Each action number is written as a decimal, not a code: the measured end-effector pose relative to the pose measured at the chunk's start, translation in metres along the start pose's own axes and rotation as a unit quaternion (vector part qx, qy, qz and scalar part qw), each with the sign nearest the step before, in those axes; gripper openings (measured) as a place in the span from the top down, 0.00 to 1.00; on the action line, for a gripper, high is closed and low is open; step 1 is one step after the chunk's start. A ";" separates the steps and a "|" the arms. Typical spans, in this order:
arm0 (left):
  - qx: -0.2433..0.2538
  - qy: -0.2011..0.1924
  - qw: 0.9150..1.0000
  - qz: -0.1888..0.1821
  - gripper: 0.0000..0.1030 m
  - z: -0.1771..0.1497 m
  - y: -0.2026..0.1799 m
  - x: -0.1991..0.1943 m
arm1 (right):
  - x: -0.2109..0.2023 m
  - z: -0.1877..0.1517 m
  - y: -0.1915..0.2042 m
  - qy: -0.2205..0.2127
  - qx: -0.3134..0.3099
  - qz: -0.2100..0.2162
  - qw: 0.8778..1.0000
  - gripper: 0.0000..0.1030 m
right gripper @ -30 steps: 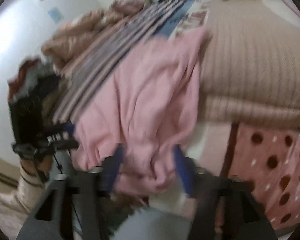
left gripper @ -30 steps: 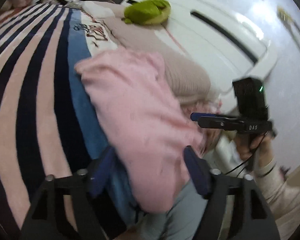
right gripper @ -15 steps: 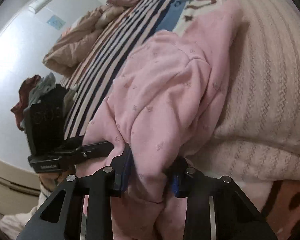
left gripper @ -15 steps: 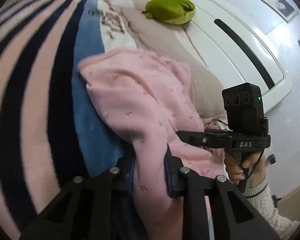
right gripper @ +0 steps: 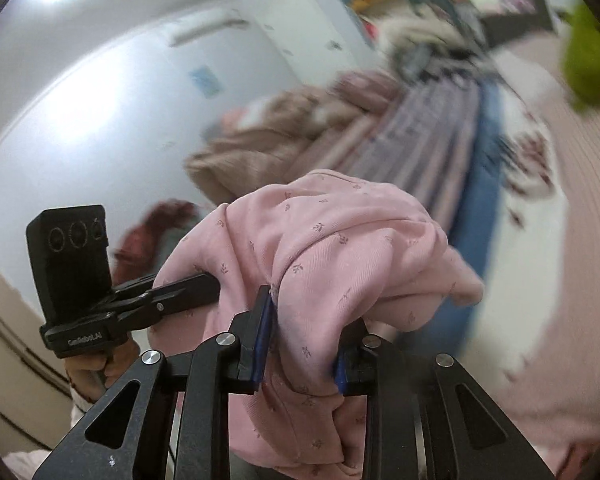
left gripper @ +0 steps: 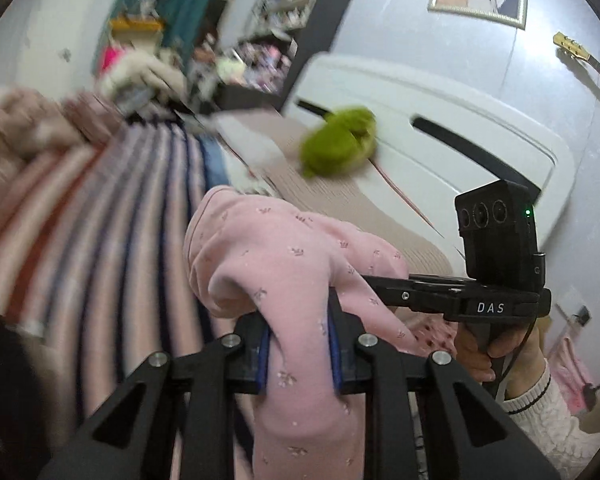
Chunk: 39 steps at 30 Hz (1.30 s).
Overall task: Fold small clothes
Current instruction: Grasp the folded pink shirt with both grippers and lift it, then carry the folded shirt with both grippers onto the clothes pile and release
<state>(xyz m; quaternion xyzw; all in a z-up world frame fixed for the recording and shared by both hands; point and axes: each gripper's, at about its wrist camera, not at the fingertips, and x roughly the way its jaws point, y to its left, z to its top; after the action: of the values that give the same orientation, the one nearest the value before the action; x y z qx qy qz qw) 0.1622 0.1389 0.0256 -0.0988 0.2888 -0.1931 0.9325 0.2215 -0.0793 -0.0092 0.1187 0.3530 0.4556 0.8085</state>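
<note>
- Left gripper (left gripper: pixel 298 354): blue pads pinched tight on the pink floral garment (left gripper: pixel 284 264), frame centre.
- Right gripper (right gripper: pixel 300 350): likewise clamped on it.
- Garment, flat half a second ago, now lifted above the striped blanket (left gripper: pixel 112 208).
- Green plush (left gripper: pixel 340 142) upper centre, blurred.

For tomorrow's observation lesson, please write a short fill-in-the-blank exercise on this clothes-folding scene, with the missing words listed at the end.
1. Both tongs, left and right, are shut on the same ____ garment.
2. The toy lying near the white headboard is ____ in colour.
3. The bedspread beside the garment has a pattern of ____.
4. On the wall above the headboard hangs a framed ____.

Missing words: pink; green; stripes; picture
</note>
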 end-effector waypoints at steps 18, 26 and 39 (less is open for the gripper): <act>-0.092 -0.095 0.955 0.264 0.80 0.061 0.161 -0.283 | 0.196 0.121 0.296 0.019 -0.152 0.162 0.975 0.81; -0.190 -0.013 0.936 0.294 0.74 0.018 0.290 -0.247 | 0.316 0.107 0.301 0.108 -0.164 0.092 0.976 0.80; -0.206 -0.042 0.932 0.295 0.38 -0.004 0.313 -0.229 | 0.330 0.094 0.266 0.120 -0.145 0.082 0.979 0.43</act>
<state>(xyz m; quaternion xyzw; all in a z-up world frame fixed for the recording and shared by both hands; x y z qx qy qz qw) 0.0810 0.5179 0.0447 -0.2068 0.2991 0.1590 0.9179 0.2226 0.3516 0.0422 -0.0266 0.3668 0.5779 0.7285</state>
